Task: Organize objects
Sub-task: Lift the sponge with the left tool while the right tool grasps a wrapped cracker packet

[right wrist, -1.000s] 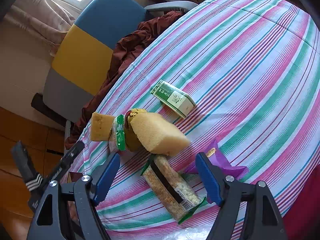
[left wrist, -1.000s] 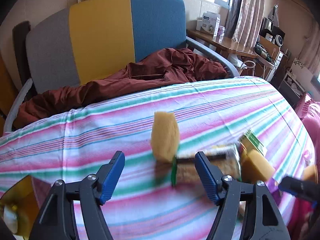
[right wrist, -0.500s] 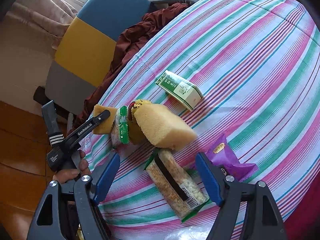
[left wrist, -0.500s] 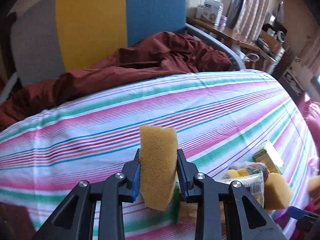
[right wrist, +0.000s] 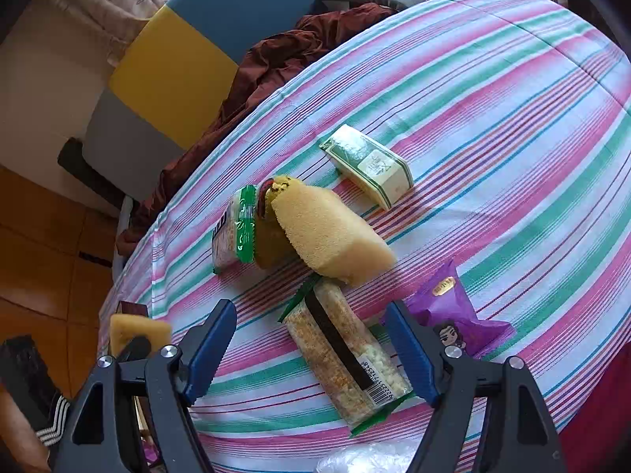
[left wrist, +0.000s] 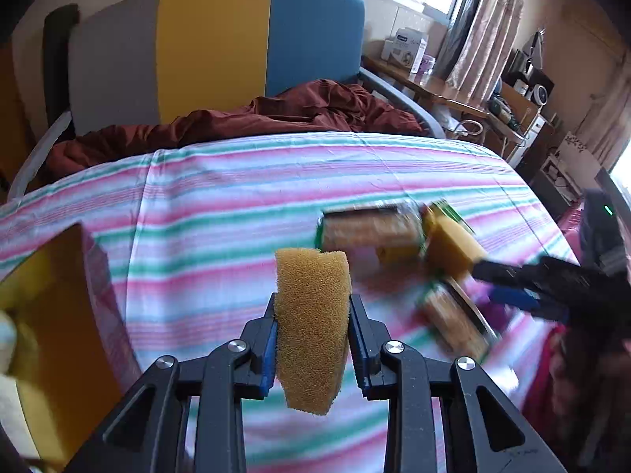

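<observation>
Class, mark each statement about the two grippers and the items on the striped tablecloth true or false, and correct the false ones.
1. The left gripper is shut on a sponge. True.
2. The right gripper holds the purple snack packet. False: it is open and empty; the packet lies on the striped tablecloth.
3. A second sponge sits among the items. True.
4. The green-and-white box stands upright. False: it lies flat.

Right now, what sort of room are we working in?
Probably a lived-in home room, a living or dining area: a table under a striped tablecloth, a colour-block sofa with a rumpled maroon blanket, and curtained windows.
</observation>
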Tool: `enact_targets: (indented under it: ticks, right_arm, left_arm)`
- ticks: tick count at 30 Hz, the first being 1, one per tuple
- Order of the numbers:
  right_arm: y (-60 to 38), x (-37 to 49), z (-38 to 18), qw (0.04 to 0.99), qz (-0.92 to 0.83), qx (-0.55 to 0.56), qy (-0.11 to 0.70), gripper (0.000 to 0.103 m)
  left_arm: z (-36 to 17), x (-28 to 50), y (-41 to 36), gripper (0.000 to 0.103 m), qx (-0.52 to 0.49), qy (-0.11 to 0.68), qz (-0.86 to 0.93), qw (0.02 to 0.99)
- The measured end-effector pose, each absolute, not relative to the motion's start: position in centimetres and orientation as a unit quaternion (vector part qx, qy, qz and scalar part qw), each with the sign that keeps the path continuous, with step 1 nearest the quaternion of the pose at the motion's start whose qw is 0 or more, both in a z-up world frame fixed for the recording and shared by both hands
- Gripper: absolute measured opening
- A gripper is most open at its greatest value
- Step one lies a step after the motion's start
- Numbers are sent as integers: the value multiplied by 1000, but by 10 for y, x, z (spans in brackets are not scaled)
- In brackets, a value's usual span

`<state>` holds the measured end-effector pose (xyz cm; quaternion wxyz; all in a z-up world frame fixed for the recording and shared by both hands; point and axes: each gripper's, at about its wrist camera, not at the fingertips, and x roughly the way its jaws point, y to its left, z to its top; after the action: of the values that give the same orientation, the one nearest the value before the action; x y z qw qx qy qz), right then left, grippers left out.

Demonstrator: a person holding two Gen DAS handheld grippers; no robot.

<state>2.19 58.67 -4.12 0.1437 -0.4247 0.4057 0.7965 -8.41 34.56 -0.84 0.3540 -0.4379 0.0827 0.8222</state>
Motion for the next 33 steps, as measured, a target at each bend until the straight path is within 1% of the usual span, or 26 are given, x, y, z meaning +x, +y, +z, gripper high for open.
enact_targets:
  ticks: [3, 6, 12, 17, 19, 21, 27, 29, 30, 31, 33]
  right_arm:
    - [570, 13, -32, 141, 818, -435, 348, 79]
    - [545, 1, -20, 127, 842, -451, 269, 79]
    - [493, -57, 1, 60, 859, -507, 30, 79]
    - [469, -112, -15, 28, 805, -575, -140, 79]
    - [468, -131, -26, 26, 782, -596, -181, 79]
    - [470, -149, -37, 30, 761, -614, -206, 79]
    - [480, -180, -63, 28, 721, -654, -226, 79]
    - [481, -184, -71, 33, 717, -659, -224, 75]
    - [481, -184, -73, 34, 718, -659, -220, 58]
    - [479, -182, -74, 34, 723, -656, -215, 48]
    - [473, -177, -71, 28, 736, -647, -197, 47]
  left_arm:
    - [-4, -56, 319, 31, -425, 87, 826, 359]
    - [1, -40, 294, 31, -421, 78, 827, 365]
    - [6, -32, 254, 31, -408, 73, 833, 366]
    - [7, -33, 224, 32, -404, 48, 840, 358]
    - [6, -34, 214, 32, -405, 37, 840, 358]
    - [4, -36, 207, 32, -410, 33, 840, 355]
    - [-10, -46, 189, 32, -428, 15, 837, 340]
    - [-12, -47, 186, 32, -432, 10, 836, 338]
    - [-13, -46, 185, 32, -432, 9, 836, 337]
    - [-13, -46, 185, 32, -432, 8, 837, 337]
    - [-14, -47, 184, 32, -433, 5, 837, 336]
